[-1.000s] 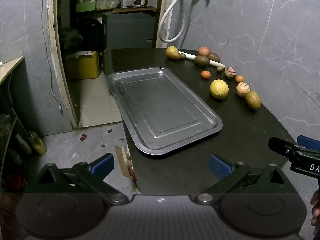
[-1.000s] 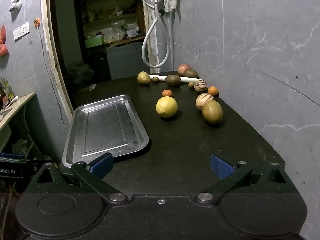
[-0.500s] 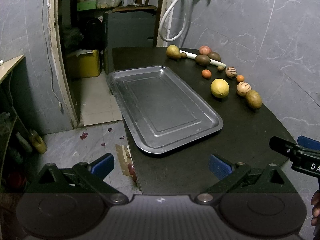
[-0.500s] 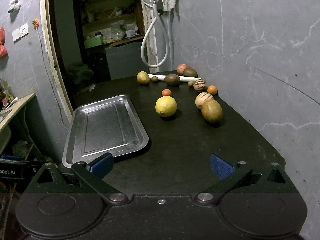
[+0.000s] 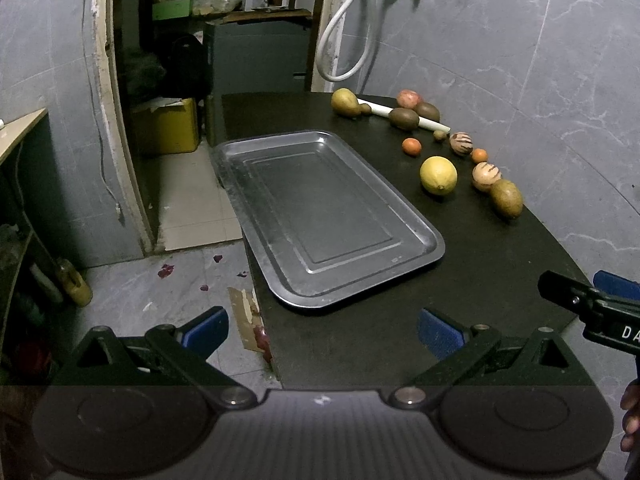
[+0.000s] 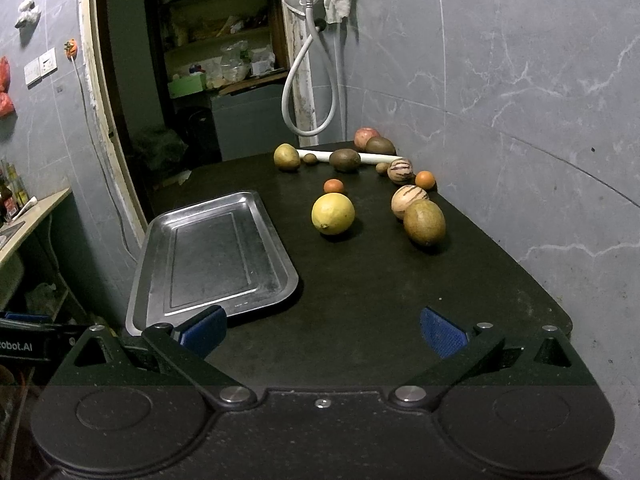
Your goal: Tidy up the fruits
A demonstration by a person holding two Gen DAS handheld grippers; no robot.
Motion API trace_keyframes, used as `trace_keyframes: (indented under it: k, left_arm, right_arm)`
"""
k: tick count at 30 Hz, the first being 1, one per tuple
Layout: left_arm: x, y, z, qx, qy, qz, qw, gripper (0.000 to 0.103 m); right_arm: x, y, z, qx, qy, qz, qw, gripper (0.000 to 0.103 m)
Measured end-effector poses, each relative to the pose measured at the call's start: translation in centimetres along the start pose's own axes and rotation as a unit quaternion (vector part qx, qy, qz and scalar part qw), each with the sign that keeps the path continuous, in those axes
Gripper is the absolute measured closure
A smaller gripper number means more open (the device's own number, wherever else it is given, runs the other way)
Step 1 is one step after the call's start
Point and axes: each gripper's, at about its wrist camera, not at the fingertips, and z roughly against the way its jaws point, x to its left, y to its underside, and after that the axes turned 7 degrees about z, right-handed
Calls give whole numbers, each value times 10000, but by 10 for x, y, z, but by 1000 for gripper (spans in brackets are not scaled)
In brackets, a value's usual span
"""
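Note:
An empty metal tray [image 5: 332,216] [image 6: 212,256] lies on the left part of a black table [image 5: 480,264] [image 6: 380,280]. Several fruits lie along the right and far side: a yellow lemon [image 5: 438,175] [image 6: 333,213], a brown-green mango [image 5: 506,198] [image 6: 424,222], two striped melons [image 6: 409,201] [image 6: 400,170], two small oranges [image 6: 333,186] [image 6: 425,179], kiwis [image 6: 344,160] and a pear [image 6: 286,157]. My left gripper [image 5: 322,330] is open and empty above the table's near left corner. My right gripper [image 6: 322,330] is open and empty over the near edge, well short of the fruits.
A white rod [image 6: 360,156] lies among the far fruits. A grey tiled wall [image 6: 520,120] runs along the right. A hose [image 6: 308,92] hangs at the back. Left of the table is a drop to the floor [image 5: 160,300] and a doorway [image 5: 168,80].
Both grippers have moved slightly forward toward the table; the fruits and tray appear a little nearer. Nothing was grasped or shifted.

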Motion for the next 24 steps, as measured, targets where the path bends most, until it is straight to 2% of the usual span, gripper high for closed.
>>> trace_keyframes:
  k: [24]
  left_arm:
    - [-3, -5, -17, 203, -6, 65, 9998, 1]
  right_arm:
    - [-4, 0, -17, 154, -25, -53, 9999, 0]
